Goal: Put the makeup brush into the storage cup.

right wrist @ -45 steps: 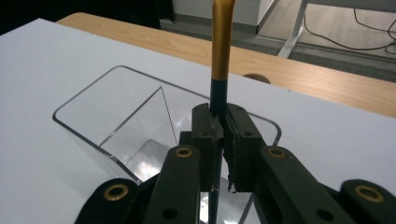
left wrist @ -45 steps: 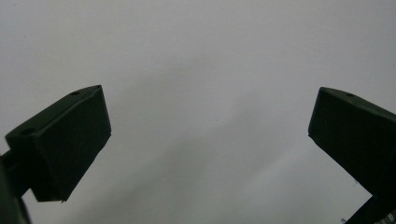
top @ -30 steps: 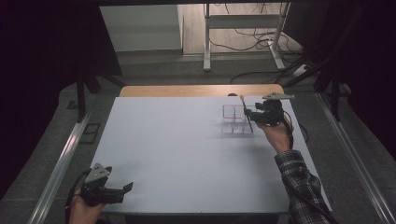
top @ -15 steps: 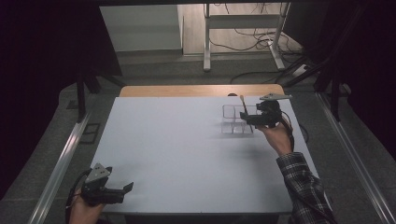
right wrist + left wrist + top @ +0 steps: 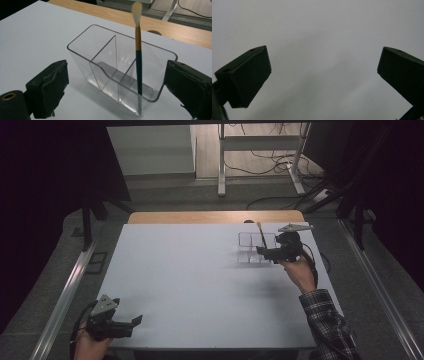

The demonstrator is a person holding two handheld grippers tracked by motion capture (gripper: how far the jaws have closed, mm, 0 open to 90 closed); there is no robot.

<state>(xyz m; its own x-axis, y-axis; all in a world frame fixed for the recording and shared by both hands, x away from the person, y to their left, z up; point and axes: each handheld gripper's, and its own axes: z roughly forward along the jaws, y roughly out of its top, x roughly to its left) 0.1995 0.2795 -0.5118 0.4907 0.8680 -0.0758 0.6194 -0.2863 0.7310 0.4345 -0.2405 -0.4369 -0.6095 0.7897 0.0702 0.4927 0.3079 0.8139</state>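
A clear plastic organizer (image 5: 248,249) with several compartments stands on the white table (image 5: 190,275) at the far right. A paintbrush (image 5: 261,234) with a dark and orange handle stands in one end compartment, pale bristles up. My right gripper (image 5: 261,251) sits just right of the organizer, and its jaws have just been opening. In the right gripper view the organizer (image 5: 105,57) and the paintbrush (image 5: 138,62) lie ahead between the wide-set jaws of the right gripper (image 5: 117,75), whose pads touch nothing. My left gripper (image 5: 134,322) rests open at the near left edge; the left gripper (image 5: 324,72) holds nothing.
A wooden strip (image 5: 215,217) runs along the table's far edge. Beyond it lie a metal stand (image 5: 260,150) and loose cables (image 5: 280,195) on the floor. Grey rails flank the table on both sides.
My right gripper has drawn back a little from the organizer toward the person. The paintbrush stays standing in its compartment. The left gripper has not moved.
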